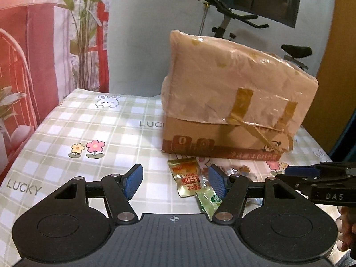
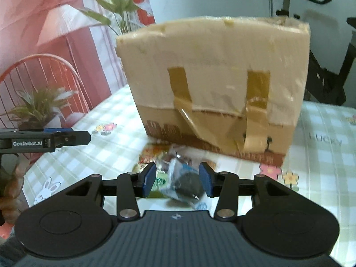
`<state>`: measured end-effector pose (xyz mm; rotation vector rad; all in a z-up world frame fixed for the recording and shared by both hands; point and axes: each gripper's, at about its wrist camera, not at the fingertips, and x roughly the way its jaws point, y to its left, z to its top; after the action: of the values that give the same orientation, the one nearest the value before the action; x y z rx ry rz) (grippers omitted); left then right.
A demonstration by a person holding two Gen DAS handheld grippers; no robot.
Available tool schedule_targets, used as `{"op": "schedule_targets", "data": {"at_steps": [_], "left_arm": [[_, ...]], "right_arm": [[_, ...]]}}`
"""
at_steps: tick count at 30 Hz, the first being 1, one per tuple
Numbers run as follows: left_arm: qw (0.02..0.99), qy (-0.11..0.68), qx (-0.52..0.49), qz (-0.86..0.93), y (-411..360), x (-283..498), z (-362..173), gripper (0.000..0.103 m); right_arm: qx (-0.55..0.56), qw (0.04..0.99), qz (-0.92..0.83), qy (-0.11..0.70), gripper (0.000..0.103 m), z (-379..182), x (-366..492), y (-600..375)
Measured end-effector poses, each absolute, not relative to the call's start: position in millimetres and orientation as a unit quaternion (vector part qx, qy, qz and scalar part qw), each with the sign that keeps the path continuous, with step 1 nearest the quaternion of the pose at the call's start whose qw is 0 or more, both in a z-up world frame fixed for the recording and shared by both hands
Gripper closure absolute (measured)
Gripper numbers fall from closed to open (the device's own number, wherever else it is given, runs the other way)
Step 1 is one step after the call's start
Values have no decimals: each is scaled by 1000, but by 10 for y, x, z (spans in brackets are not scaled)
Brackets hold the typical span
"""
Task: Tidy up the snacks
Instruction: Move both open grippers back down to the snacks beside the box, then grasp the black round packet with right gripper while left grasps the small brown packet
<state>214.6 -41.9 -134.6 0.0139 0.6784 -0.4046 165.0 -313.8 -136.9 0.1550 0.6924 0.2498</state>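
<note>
Taped cardboard box (image 2: 213, 89) sits on the checked tablecloth (image 1: 77, 129), snacks piled right in front. Looks like pickup stage. Left gripper (image 1: 175, 181) gapes roughly halfway, empty, beside the gold packet (image 1: 187, 178). Right gripper (image 2: 178, 179) stands narrow around the dark-cookie wrapper (image 2: 184, 182), pads apparently not pressing; it needs to close next.

Left gripper (image 1: 175, 181) fingers spread wide; right gripper (image 2: 176, 179) fingers narrower, apart.

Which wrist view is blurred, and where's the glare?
Right wrist view: motion blur smears the cardboard box and the snack packets before the jaws. Left wrist view: sharp, with glare on the box's plastic wrap and fisheye bending of the tablecloth edges.
</note>
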Motion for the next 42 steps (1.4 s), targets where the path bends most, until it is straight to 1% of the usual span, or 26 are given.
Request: {"op": "schedule_targets", "data": {"at_steps": [4,7,8,22,24,26,29,31,34,36,38,42], "left_arm": [[923,329,6,-198,-424,2170,-1363,35],[925,325,2,-196,-407,2180,-1364,36],[926,323,1,-196,-410,2177,-1362,36],[949,259,-15,-181,-449,2464,-1082,36],[948,262,-13,-181,-482,2486,-1123,36],[946,268,-9,-183,-508,2494,-1192,37],[942,281,-4,-184,-529,2497,-1314,37],[939,289,-3,-185,-532,2500,-1382,37],[936,298,-4,-189,-530,2501,-1458,38],[933,303,-4,-192,-537,2492,-1501,38],[931,308,-4,-194,-542,2486,-1540,38],[926,320,-5,-200,-559,2476,-1614,40]], "right_arm": [[72,927,117,350,57,-1453,1667,-3138],[67,926,114,354,50,-1503,1693,-3128],[68,926,114,355,50,-1515,1702,-3129],[77,932,98,339,50,-1551,1910,-3243],[87,932,96,338,49,-1608,1970,-3263],[103,929,96,342,42,-1688,2025,-3288],[129,922,95,353,41,-1828,2111,-3314],[123,919,94,363,41,-1899,2156,-3277],[128,913,103,373,35,-1993,2204,-3234],[136,909,104,379,34,-2050,2222,-3225],[142,908,101,381,31,-2097,2219,-3229],[161,903,103,384,31,-2143,2197,-3267]]}}
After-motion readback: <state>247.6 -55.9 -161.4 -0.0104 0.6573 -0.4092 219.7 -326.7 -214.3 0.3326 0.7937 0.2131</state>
